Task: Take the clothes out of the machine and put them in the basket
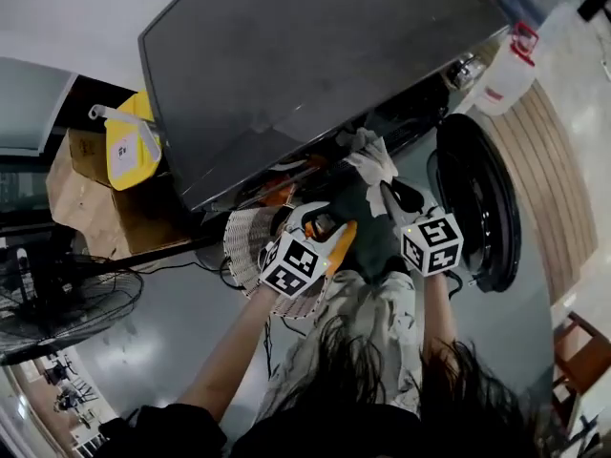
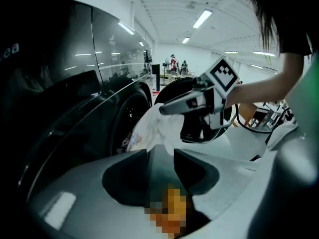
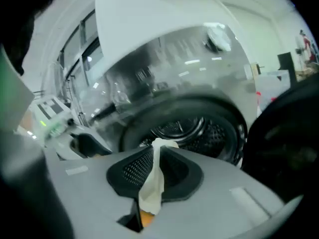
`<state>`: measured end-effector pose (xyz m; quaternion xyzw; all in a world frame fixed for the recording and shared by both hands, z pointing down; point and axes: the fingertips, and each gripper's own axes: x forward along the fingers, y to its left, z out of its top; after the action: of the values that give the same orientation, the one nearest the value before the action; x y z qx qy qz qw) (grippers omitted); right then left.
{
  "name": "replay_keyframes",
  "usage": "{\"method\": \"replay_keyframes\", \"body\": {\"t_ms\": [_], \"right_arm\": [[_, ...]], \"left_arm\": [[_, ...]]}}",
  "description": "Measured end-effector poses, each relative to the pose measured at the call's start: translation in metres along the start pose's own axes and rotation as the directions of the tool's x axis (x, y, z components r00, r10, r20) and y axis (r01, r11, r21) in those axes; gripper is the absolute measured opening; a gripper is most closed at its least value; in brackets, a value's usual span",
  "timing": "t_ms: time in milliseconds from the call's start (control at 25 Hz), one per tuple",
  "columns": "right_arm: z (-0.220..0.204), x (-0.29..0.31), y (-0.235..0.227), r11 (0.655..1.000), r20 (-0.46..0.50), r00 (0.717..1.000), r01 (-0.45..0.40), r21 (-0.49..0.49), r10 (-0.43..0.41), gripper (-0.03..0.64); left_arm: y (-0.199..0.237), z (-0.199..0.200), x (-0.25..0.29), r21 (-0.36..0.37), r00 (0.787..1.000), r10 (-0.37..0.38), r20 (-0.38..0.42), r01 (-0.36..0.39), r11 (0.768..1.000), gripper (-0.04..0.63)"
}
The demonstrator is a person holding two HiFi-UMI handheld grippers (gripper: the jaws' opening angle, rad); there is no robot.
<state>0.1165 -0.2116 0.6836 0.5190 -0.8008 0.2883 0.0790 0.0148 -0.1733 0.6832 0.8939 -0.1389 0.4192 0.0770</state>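
- At the front of the dark machine (image 1: pixel 305 65), the round door (image 1: pixel 477 208) stands swung open to the right, so the drum (image 3: pixel 199 128) is accessible.
- Right hand-held gripper (image 3: pixel 158 149): jaws closed tight on a strip of white cloth (image 3: pixel 152 183), which runs up between the pads and pokes out just past the tips.
- From the head view, that white cloth bunches at the drum mouth, partly out of the machine and not yet clear of it.
- Left hand-held gripper (image 2: pixel 160 151): jaws a little apart, and I can identify no garment between them. It is level with the drum mouth and pointed at the white cloth and the right unit.
- White slatted basket (image 1: pixel 243 241): on the floor just below the left unit, close to the machine front. I cannot confirm what lies in it; the grippers and arms cover most of it.
- Progress, in my judgement: the door is open and one garment is gripped and half withdrawn. Carrying it across and releasing it into the basket is not yet done.
- Remaining load: the drum's perforated wall shows bare where visible, but the lower part is hidden, so I cannot rule out more clothes.
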Motion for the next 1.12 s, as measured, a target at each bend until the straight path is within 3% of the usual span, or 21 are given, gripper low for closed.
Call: {"method": "replay_keyframes", "body": {"t_ms": [360, 520, 680, 720, 760, 840, 1000, 1120], "right_arm": [[0.121, -0.096, 0.066, 0.986, 0.092, 0.983, -0.152, -0.062, 0.158, 0.064], [0.173, -0.139, 0.091, 0.974, 0.14, 0.967, -0.199, -0.105, 0.213, 0.064], [0.217, -0.176, 0.11, 0.964, 0.2, 0.945, -0.237, -0.12, 0.257, 0.064], [0.223, -0.185, 0.109, 0.963, 0.199, 0.946, -0.232, -0.135, 0.256, 0.064], [0.226, -0.193, 0.105, 0.963, 0.191, 0.95, -0.218, -0.158, 0.246, 0.064], [0.228, -0.206, 0.096, 0.964, 0.178, 0.959, -0.186, -0.189, 0.22, 0.064], [0.227, -0.233, 0.085, 0.973, 0.181, 0.965, -0.159, -0.17, 0.189, 0.064], [0.218, -0.249, 0.082, 0.97, 0.16, 0.97, -0.155, -0.185, 0.185, 0.064]], "left_arm": [[0.002, 0.037, -0.025, -0.004, 0.996, 0.087, 0.032, -0.087, 0.996, 0.265], [-0.012, 0.071, -0.023, -0.042, 0.992, 0.034, 0.122, -0.029, 0.999, 0.341], [-0.035, 0.099, 0.0, 0.0, 0.991, -0.017, 0.133, 0.017, 1.0, 0.367], [-0.04, 0.107, 0.005, 0.005, 0.99, -0.016, 0.142, 0.015, 1.0, 0.356], [-0.042, 0.116, 0.007, 0.002, 0.987, -0.008, 0.162, 0.008, 1.0, 0.299], [-0.048, 0.135, 0.005, -0.015, 0.976, 0.01, 0.216, -0.007, 1.0, 0.039], [-0.062, 0.158, -0.024, -0.074, 0.95, 0.01, 0.313, 0.014, 0.997, 0.029], [-0.068, 0.173, -0.06, -0.135, 0.916, 0.046, 0.399, 0.009, 0.991, 0.029]]}}
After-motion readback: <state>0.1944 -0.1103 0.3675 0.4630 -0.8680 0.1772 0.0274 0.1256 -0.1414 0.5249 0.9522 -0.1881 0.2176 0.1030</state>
